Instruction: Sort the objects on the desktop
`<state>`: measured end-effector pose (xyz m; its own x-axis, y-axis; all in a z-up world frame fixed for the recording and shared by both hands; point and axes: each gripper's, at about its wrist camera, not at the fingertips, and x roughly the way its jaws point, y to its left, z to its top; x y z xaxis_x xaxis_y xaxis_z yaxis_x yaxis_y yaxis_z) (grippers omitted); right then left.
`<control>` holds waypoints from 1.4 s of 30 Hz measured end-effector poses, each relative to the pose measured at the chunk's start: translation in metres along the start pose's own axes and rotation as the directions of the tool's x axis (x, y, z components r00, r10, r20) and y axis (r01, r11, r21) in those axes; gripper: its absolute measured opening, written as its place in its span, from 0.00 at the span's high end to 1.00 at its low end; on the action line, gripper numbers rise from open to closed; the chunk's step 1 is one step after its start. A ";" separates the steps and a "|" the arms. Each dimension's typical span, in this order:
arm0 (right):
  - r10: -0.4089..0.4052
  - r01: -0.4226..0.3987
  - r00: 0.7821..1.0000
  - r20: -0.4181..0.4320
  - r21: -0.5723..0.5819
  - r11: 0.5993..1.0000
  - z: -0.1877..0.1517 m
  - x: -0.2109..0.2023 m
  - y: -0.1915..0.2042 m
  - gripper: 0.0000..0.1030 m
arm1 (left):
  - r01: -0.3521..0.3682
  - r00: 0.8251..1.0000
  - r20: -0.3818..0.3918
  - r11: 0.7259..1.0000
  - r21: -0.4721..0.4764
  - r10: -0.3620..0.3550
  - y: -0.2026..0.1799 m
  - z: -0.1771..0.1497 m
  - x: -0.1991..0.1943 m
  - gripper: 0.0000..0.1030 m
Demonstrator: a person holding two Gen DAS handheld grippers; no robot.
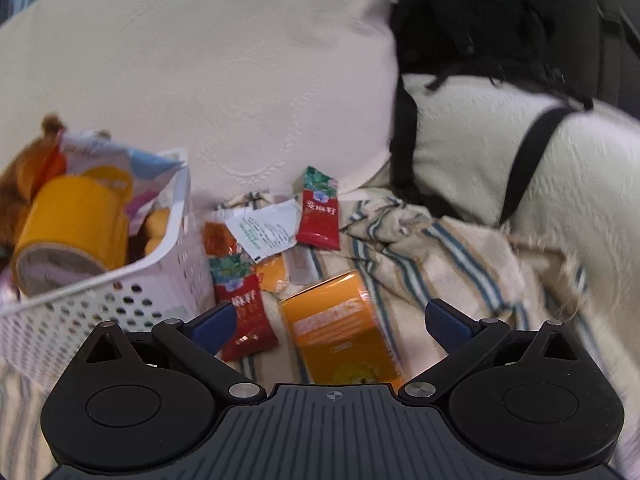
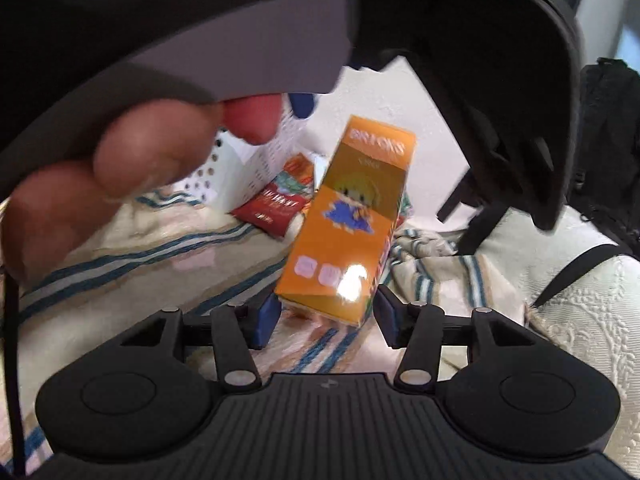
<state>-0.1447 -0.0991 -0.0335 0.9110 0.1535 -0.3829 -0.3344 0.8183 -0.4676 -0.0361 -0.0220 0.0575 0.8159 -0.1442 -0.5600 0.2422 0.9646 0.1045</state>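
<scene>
Right gripper point(image 2: 325, 316) pads bracket the orange box's point(image 2: 352, 216) near end, apparently clamped on it, box tilting up and away. Risk imo: grip's only at the end, so it could pivot or slip out w/ fast swings. Left gripper point(image 1: 336, 320) hangs open, empty, box between its fingers. White basket point(image 1: 176, 280) far left.

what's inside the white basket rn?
In the white perforated basket: a yellow canister lying tilted, a brown plush toy, a pale snack bag and small yellow round pieces. Anything beneath them is covered.
</scene>
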 end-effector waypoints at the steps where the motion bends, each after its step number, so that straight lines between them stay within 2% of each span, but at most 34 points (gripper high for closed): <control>1: -0.002 0.002 1.000 -0.002 -0.002 1.000 0.000 0.000 0.000 0.47 | -0.030 1.000 0.002 1.000 -0.009 0.030 0.001 -0.001 0.002 0.02; 3: -0.008 0.008 1.000 -0.011 -0.006 1.000 0.000 0.003 0.000 0.47 | -0.063 0.998 0.013 0.996 -0.069 0.064 0.011 -0.002 0.007 0.05; 4: -0.005 0.005 1.000 -0.015 -0.008 1.000 0.000 0.004 -0.001 0.50 | -0.063 0.998 0.013 0.993 -0.101 0.065 0.018 -0.002 0.009 0.11; 5: -0.001 0.001 1.000 -0.018 -0.008 1.000 0.000 0.005 -0.001 0.52 | -0.056 0.998 0.007 0.989 -0.134 0.057 0.025 -0.003 0.013 0.22; 8: 0.004 -0.004 1.000 -0.024 -0.003 1.000 0.001 0.007 -0.004 0.56 | -0.043 0.999 -0.034 0.970 -0.237 0.036 0.046 -0.005 0.023 0.42; 11: 0.017 -0.016 1.000 -0.019 0.030 0.999 0.002 0.006 -0.013 0.56 | -0.024 0.999 -0.035 0.955 -0.294 0.014 0.058 -0.009 0.026 0.43; 13: 0.088 -0.085 0.996 -0.017 0.128 0.988 0.004 0.008 -0.029 0.56 | -0.022 0.999 -0.034 0.953 -0.303 0.012 0.060 -0.010 0.025 0.43; 14: 0.162 -0.158 0.987 -0.004 0.213 0.964 0.005 0.008 -0.044 0.50 | -0.026 0.999 -0.030 0.955 -0.297 0.018 0.059 -0.010 0.025 0.43; 15: 0.233 -0.229 0.972 0.026 0.307 0.924 0.005 0.008 -0.060 0.43 | -0.024 0.999 -0.030 0.956 -0.294 0.016 0.059 -0.011 0.025 0.43; 16: 0.269 -0.271 0.961 0.060 0.393 0.879 0.005 0.008 -0.076 0.21 | -0.020 0.999 -0.032 0.955 -0.297 0.011 0.059 -0.011 0.025 0.43; 17: 0.279 -0.282 0.957 0.074 0.445 0.850 0.004 0.008 -0.087 0.08 | -0.014 0.999 -0.034 0.952 -0.306 0.003 0.061 -0.011 0.025 0.43; 18: 0.279 -0.275 0.958 0.061 0.451 0.849 0.004 0.012 -0.090 0.08 | -0.007 0.999 -0.033 0.946 -0.325 -0.004 0.064 -0.011 0.024 0.43; 19: 0.307 -0.296 0.950 0.056 0.479 0.827 0.002 0.016 -0.096 0.07 | -0.006 0.999 -0.037 0.940 -0.341 -0.007 0.067 -0.011 0.025 0.43; 21: 0.409 -0.368 0.910 0.058 0.564 0.739 0.003 0.024 -0.108 0.07 | -0.006 0.998 -0.057 0.938 -0.348 -0.015 0.069 -0.012 0.029 0.43; 23: 0.515 -0.442 0.853 0.087 0.647 0.622 -0.001 0.034 -0.126 0.05 | -0.001 0.998 -0.060 0.932 -0.362 -0.022 0.072 -0.014 0.031 0.43; 24: 0.565 -0.478 0.816 0.119 0.688 0.546 -0.003 0.036 -0.132 0.03 | 0.003 0.998 -0.062 0.930 -0.369 -0.028 0.074 -0.014 0.031 0.43; 25: 0.613 -0.505 0.774 0.159 0.739 0.447 -0.008 0.041 -0.140 0.00 | 0.005 0.998 -0.064 0.927 -0.374 -0.031 0.076 -0.014 0.032 0.43; 27: 0.689 -0.509 0.682 0.244 0.836 0.207 -0.025 0.054 -0.152 0.00 | 0.004 0.997 -0.070 0.920 -0.392 -0.034 0.079 -0.016 0.033 0.43; 28: 0.711 -0.487 0.650 0.267 0.865 0.121 -0.031 0.060 -0.157 0.00 | 0.003 0.997 -0.073 0.916 -0.400 -0.035 0.080 -0.016 0.034 0.43; 30: 0.735 -0.493 0.610 0.296 0.868 0.059 -0.030 0.065 -0.164 0.00 | -0.002 0.997 -0.075 0.916 -0.402 -0.031 0.081 -0.017 0.034 0.42; 31: 0.737 -0.501 0.587 0.335 0.865 0.006 -0.032 0.064 -0.163 0.00 | -0.007 0.997 -0.075 0.917 -0.399 -0.025 0.080 -0.017 0.034 0.42; 33: 0.725 -0.460 0.532 0.438 0.868 -0.188 -0.044 0.069 -0.156 0.00 | -0.015 0.997 -0.074 0.917 -0.398 -0.016 0.079 -0.019 0.033 0.38; 34: 0.716 -0.420 0.529 0.455 0.874 -0.245 -0.047 0.072 -0.154 0.00 | -0.018 0.997 -0.072 0.917 -0.398 -0.012 0.078 -0.019 0.032 0.37; 35: 0.709 -0.397 0.537 0.456 0.879 -0.264 -0.047 0.072 -0.151 0.00 | -0.022 0.997 -0.071 0.917 -0.398 -0.007 0.078 -0.020 0.032 0.37; 36: 0.708 -0.393 0.543 0.452 0.882 -0.262 -0.044 0.067 -0.151 0.00 | -0.025 0.998 -0.069 0.916 -0.400 -0.003 0.077 -0.022 0.031 0.36; 37: 0.713 -0.394 0.533 0.456 0.879 -0.267 -0.040 0.065 -0.149 0.00 | -0.030 0.998 -0.068 0.916 -0.401 0.003 0.078 -0.024 0.030 0.35; 38: 0.718 -0.391 0.512 0.471 0.872 -0.294 -0.038 0.066 -0.147 0.00 | -0.035 0.998 -0.067 0.914 -0.404 0.008 0.079 -0.025 0.029 0.35; 39: 0.721 -0.366 0.494 0.487 0.868 -0.336 -0.039 0.069 -0.144 0.00 | -0.039 0.998 -0.066 0.911 -0.410 0.013 0.080 -0.028 0.028 0.34; 40: 0.721 -0.322 0.492 0.488 0.871 -0.371 -0.040 0.074 -0.140 0.00 | -0.041 0.998 -0.065 0.908 -0.417 0.015 0.083 -0.030 0.027 0.34; 42: 0.707 -0.227 0.522 0.478 0.876 -0.425 -0.048 0.078 -0.132 0.00 | -0.049 0.998 -0.065 0.900 -0.433 0.023 0.086 -0.034 0.026 0.34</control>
<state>-0.0411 -0.2222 -0.0396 0.3544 0.9230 -0.1496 0.1471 0.1030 0.9837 -0.0123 0.0644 0.0239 0.7855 -0.1077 -0.6094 -0.0489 0.9709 -0.2346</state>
